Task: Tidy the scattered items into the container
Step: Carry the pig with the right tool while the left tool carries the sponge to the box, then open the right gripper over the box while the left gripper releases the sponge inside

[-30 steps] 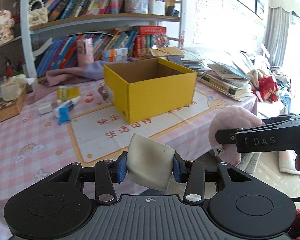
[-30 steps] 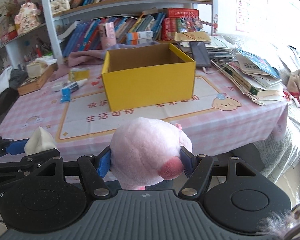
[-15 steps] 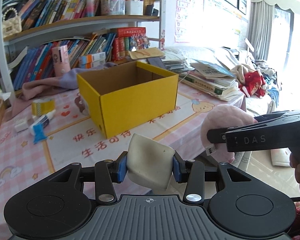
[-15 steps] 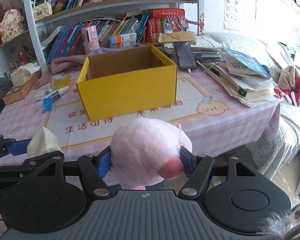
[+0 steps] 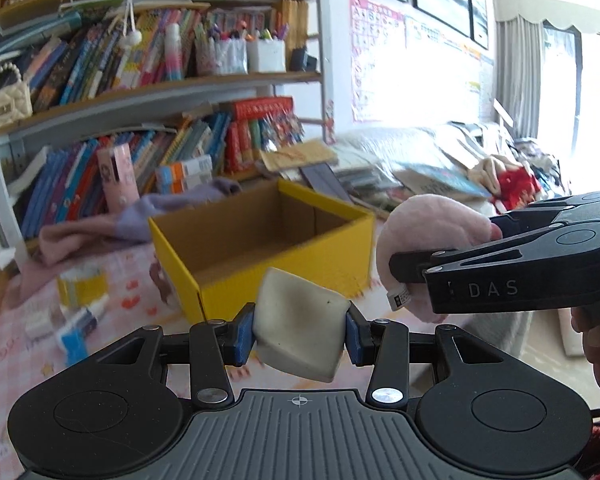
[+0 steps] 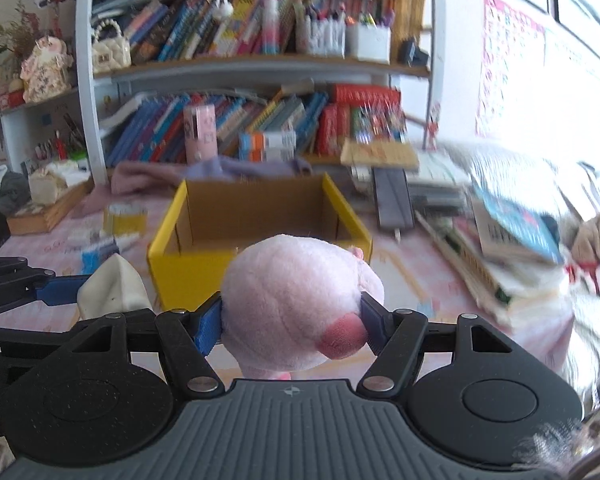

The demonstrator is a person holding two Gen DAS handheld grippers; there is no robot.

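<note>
Tools near the yellow box (image 5: 260,248): left (image 5: 300,328) clamps a seemingly foam pad (image 5: 300,320), right (image 6: 290,320) a pink plush (image 6: 296,304).

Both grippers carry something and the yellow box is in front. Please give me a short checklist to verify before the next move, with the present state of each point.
1. Left gripper grips the cream pad: ok, both blue pads press its sides.
2. Right gripper grips the pink plush toy: ok, clamped on both sides.
3. Yellow box is open on top: ok, no lid.
4. Room inside the box: ok, what shows of its inside looks empty.
5. Carried items are above the opening: not ok, both sit short of the near wall.
6. The two grippers are clear of each other: cannot tell, they are close side by side.
</note>
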